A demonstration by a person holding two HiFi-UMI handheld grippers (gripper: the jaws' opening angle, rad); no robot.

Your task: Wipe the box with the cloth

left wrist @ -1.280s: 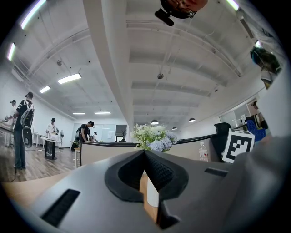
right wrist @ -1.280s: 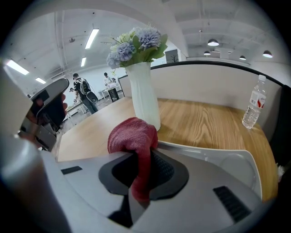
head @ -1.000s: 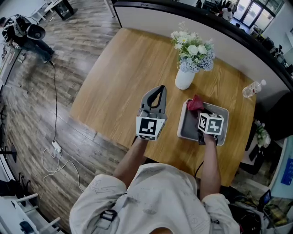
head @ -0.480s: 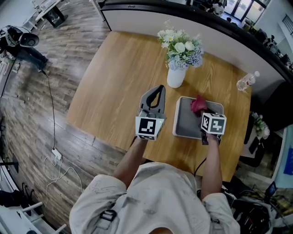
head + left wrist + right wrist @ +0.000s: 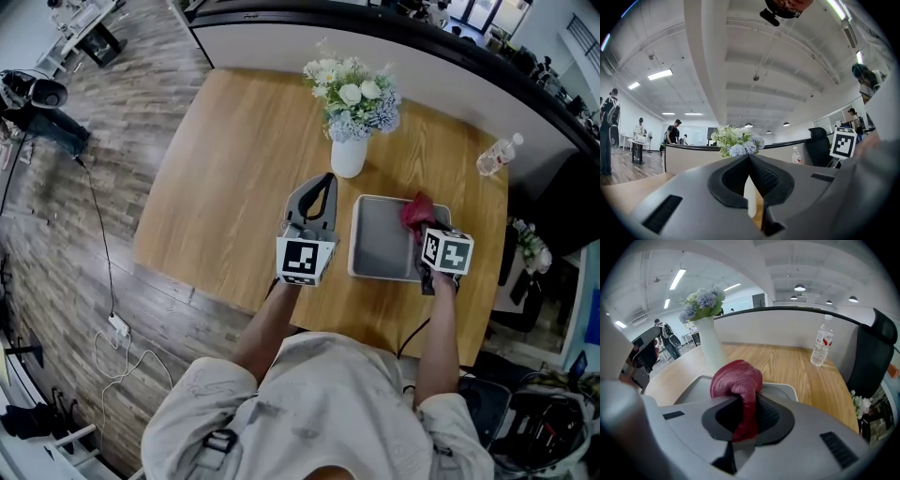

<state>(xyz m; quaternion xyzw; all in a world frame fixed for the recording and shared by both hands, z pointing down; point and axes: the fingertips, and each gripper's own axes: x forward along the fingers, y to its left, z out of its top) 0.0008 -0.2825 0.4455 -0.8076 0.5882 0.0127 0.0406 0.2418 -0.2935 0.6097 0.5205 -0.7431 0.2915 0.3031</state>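
A shallow grey box (image 5: 380, 248) lies on the wooden table in front of me. My right gripper (image 5: 419, 232) is shut on a dark red cloth (image 5: 415, 212), which rests bunched on the box's far right part. In the right gripper view the cloth (image 5: 737, 379) bulges out past the jaws over the box's rim (image 5: 783, 389), with the right gripper (image 5: 744, 404) clamped on its tail. My left gripper (image 5: 322, 182) hovers just left of the box, shut and holding nothing. Seen in its own view, the left gripper (image 5: 749, 159) points toward the vase.
A white vase of flowers (image 5: 349, 156) stands just beyond the box's far left corner. A water bottle (image 5: 494, 157) sits near the table's far right edge. The table's near edge (image 5: 225, 302) runs close under my arms. A black chair (image 5: 874, 357) stands to the right.
My right gripper has dragged the red cloth rightward along the far part of the box. The left gripper has stayed where it was beside the box.
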